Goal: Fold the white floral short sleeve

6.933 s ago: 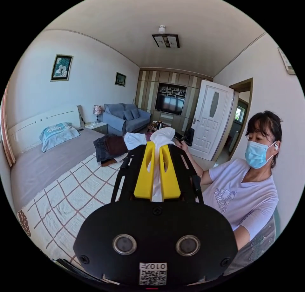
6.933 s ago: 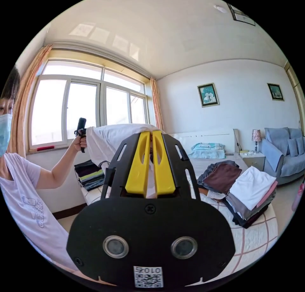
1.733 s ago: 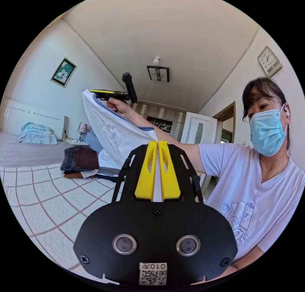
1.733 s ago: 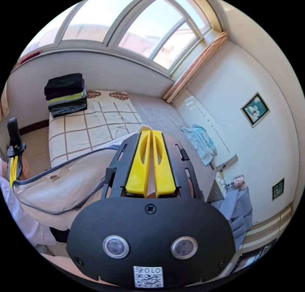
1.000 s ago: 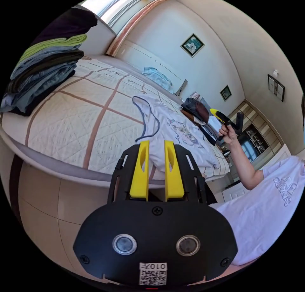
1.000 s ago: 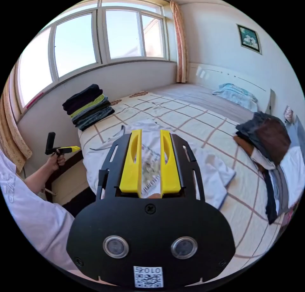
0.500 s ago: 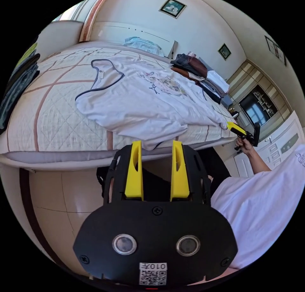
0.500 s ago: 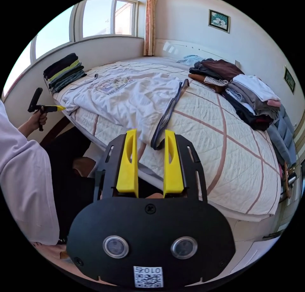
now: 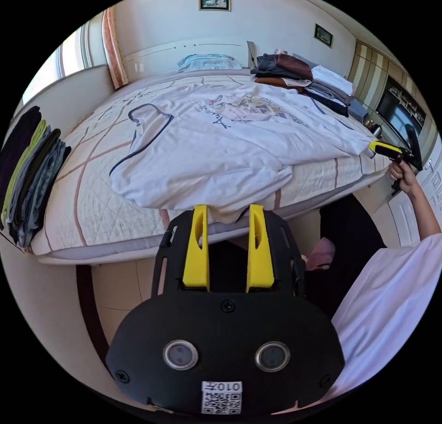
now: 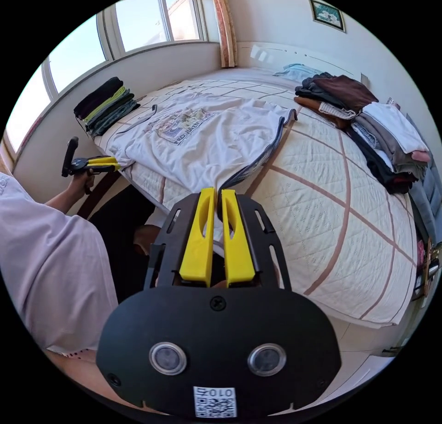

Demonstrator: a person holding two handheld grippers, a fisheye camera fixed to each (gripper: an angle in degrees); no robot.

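My left tongs (image 9: pixel 226 212) gape empty at the shirt (image 9: pixel 221 138) edge. My right tongs (image 10: pixel 218 198) look nearly closed at the hem (image 10: pixel 258 163), grip uncertain. Spread across the bed (image 10: pixel 322 203), its 6 o'clock edge overhangs; tugging could slide it off.

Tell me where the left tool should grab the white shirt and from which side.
Grip the sleeve that droops over the bed edge, coming from the floor side with the left tool open around it. That fold hangs free of the quilt, so the jaws can likely close on it without pinching bedding.
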